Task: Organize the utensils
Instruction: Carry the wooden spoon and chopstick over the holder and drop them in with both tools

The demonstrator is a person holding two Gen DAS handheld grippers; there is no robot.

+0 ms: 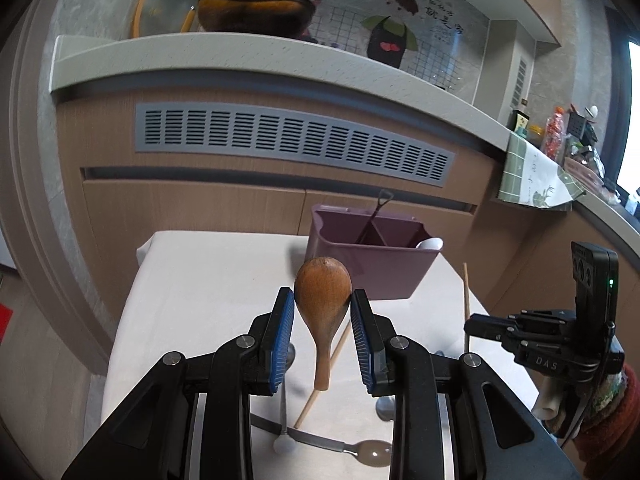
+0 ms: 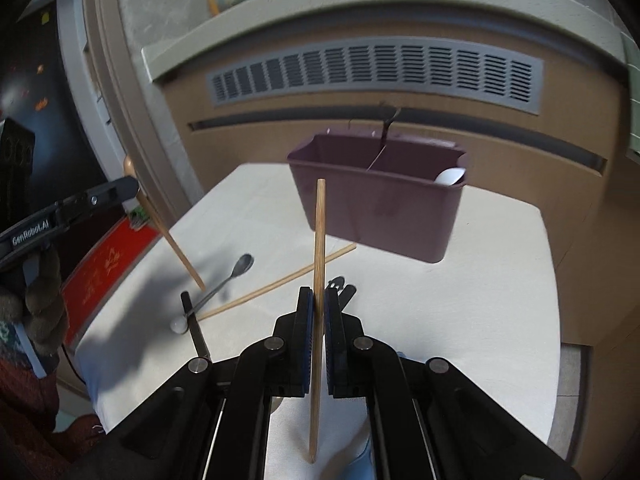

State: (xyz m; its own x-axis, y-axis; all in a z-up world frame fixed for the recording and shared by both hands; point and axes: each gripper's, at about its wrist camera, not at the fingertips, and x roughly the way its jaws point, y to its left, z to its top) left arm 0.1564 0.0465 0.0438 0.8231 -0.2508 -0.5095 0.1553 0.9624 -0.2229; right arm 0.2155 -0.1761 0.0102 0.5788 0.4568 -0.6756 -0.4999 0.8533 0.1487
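Kitchen cabinets in pale wood with a long grey vent grille [image 1: 294, 146] stand behind a small bench covered in white cloth [image 1: 200, 280], and at the bench's far edge sits the mauve plastic utensil caddy with a centre divider [image 1: 368, 256], already holding a dark thin-handled utensil [image 1: 374, 216] and a white spoon [image 1: 430, 244]. On the left, the left gripper [image 1: 322, 320] has its jaws grasping the round-headed brown wooden spoon [image 1: 323, 300] by the bowl, handle hanging down, lifted clear of the cloth and just short of the caddy. Below it on the bench lie a loose wooden chopstick [image 1: 322, 376], a metal spoon with a shiny bowl [image 1: 372, 450], and a white-tipped slim utensil [image 1: 285, 442]. Further right, the right gripper [image 2: 316, 316] has its jaws clenched on a second pale wooden chopstick [image 2: 319, 280], which stands nearly upright between the blue pads, its top in line with the caddy's front wall. Both hands look to be in the carry step, each with one utensil raised and facing the caddy. The next move seems to call for bringing each piece over the rim, tilting it so the lower end goes into a compartment, and then releasing; the spoon's dangling handle and the chopstick's long lower end must both clear the front wall first. Several pieces remain on the cloth, so the task seems well short of done.
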